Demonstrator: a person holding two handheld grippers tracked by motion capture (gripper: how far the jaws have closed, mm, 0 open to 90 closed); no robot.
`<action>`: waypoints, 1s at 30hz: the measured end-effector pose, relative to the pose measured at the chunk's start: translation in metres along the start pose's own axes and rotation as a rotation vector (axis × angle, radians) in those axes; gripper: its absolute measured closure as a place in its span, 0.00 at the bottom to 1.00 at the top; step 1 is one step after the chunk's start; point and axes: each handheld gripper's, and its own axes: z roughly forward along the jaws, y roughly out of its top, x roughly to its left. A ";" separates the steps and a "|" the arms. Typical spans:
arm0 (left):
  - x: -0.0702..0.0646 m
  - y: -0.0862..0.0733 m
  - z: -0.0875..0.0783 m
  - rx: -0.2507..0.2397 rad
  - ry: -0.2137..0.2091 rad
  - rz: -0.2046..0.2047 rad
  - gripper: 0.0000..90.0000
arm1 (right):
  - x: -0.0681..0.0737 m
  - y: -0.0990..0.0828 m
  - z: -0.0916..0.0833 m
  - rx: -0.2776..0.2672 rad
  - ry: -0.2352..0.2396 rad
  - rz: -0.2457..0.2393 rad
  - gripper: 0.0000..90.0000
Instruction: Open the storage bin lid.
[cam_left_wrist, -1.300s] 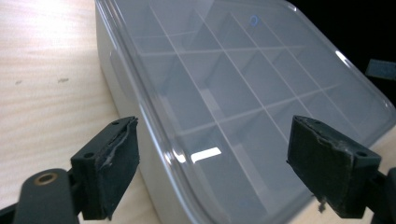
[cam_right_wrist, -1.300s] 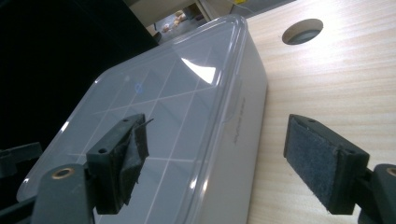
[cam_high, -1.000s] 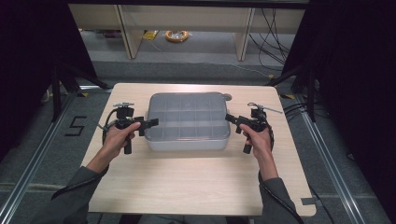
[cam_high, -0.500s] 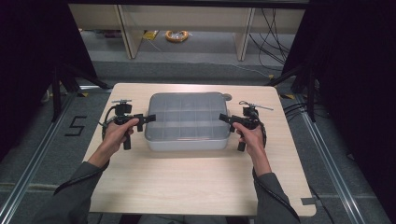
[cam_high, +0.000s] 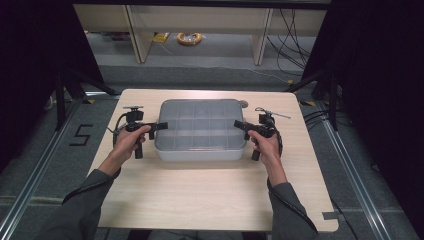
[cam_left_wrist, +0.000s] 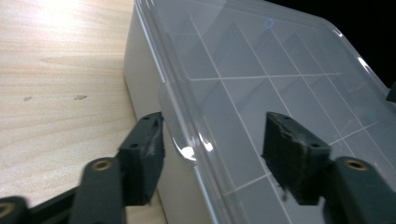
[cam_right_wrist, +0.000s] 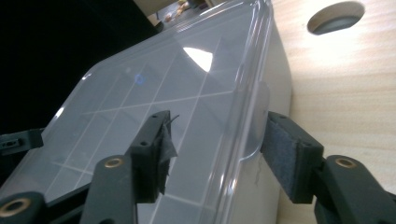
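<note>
Lidded box between both spread jaws

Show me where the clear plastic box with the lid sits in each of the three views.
High view: the box sits mid-table, between both grippers.
Left gripper view: it runs from the centre to the right, its lid edge between the open jaws.
Right gripper view: it spans left and centre, lid edge between the open jaws.
Shared landmark: the lid's white divider grid.

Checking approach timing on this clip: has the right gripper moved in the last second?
Yes. The right gripper has moved inward from beside the box; its open jaws now straddle the lid's right edge.
</note>
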 end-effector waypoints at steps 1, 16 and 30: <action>0.000 0.000 0.000 -0.002 -0.008 -0.006 0.47 | 0.003 0.000 0.000 0.003 -0.004 0.010 0.52; -0.012 0.003 -0.017 -0.061 0.004 0.036 0.55 | 0.014 0.007 -0.017 -0.094 0.002 0.026 0.64; -0.038 -0.002 -0.067 -0.146 -0.043 0.080 0.60 | 0.038 0.004 -0.046 -0.142 0.043 0.053 0.67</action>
